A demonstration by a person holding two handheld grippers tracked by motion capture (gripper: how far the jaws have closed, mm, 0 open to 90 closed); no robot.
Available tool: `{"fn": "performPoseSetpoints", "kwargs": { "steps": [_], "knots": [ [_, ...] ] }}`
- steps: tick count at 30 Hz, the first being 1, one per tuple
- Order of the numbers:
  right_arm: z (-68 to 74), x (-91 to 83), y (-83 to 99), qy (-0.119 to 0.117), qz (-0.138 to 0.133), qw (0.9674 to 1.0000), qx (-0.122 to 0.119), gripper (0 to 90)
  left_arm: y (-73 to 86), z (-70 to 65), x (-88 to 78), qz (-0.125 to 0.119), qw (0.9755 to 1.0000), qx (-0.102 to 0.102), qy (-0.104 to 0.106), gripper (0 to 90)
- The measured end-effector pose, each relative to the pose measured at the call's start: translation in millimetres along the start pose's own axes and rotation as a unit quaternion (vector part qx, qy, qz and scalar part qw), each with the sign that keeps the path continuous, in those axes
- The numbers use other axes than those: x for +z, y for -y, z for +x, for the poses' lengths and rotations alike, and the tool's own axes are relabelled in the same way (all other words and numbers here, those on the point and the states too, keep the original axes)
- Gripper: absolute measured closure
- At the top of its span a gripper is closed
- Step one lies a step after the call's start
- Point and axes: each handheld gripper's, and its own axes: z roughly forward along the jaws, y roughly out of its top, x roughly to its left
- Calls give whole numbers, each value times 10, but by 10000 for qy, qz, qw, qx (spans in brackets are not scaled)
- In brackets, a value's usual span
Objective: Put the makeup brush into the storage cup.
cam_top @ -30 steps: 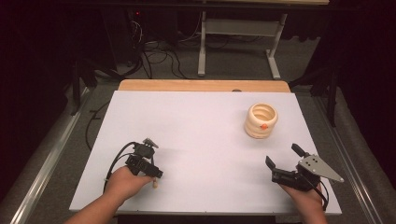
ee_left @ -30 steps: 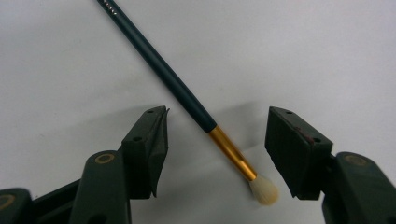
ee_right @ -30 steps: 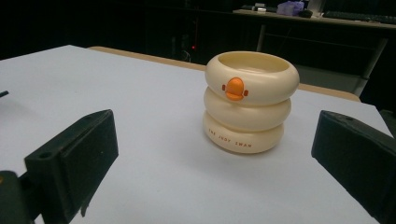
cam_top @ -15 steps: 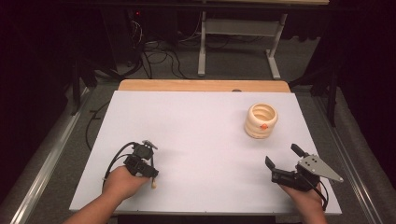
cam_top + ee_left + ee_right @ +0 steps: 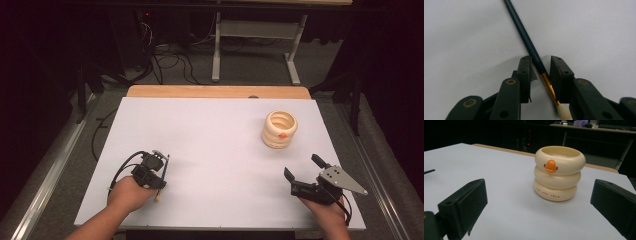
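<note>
At the near left of the tabletop [image 5: 210,130] the left tongs [image 5: 540,72] have just been closing around the brush [image 5: 529,45], its handle pointing away, while the right tongs [image 5: 536,202] gape, facing the cup [image 5: 559,172]

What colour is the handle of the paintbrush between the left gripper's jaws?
Dark teal-blue, with a gold metal ferrule and a pale bristle tip; the paintbrush shows best in the left gripper view.
</note>
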Motion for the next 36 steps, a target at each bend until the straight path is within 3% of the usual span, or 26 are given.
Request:
{"fn": "performPoseSetpoints", "kwargs": {
  "steps": [10,25,36],
  "knots": [
    [1,0,3,-3,3,10000,41,24,-10,39,0,33,10000,65,43,780],
    [0,5,6,-4,4,10000,-5,25,14,54,-1,-42,9999,121,30,811],
    [7,12,11,-13,40,10000,6,25,69,104,0,-252,9995,14,204,832]
  ]
}}
